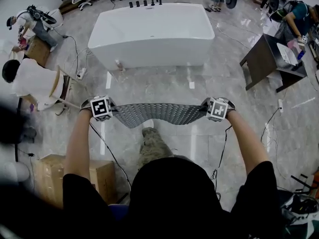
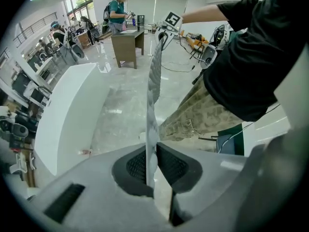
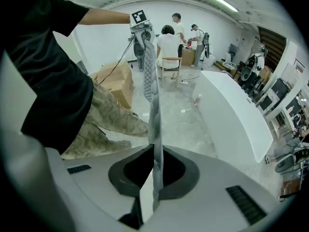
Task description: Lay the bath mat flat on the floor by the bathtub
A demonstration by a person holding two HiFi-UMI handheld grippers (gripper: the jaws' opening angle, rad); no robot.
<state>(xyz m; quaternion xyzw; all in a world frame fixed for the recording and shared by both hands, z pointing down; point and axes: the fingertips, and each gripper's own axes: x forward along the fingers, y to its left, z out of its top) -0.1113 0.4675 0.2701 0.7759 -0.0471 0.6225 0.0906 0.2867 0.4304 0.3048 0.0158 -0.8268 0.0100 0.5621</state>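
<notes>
Person's head (image 1: 169,183) and black-sleeved shoulders fill the near edge of the head view, with both arms extended forward. One white bathtub (image 1: 154,34) stands ahead on the glossy tiled floor (image 1: 224,83), its long side facing the person. One grey perforated bath mat (image 1: 159,113) is held off the floor, between the person and the bathtub and clear of both. Its long axis runs left to right, parallel to the bathtub's near side. It hangs from its upper edge and sags mid-span. Two tools counted: left tool (image 1: 107,108) and right tool (image 1: 212,108). Each is almost fully closed, pinching one end of the bath mat.
</notes>
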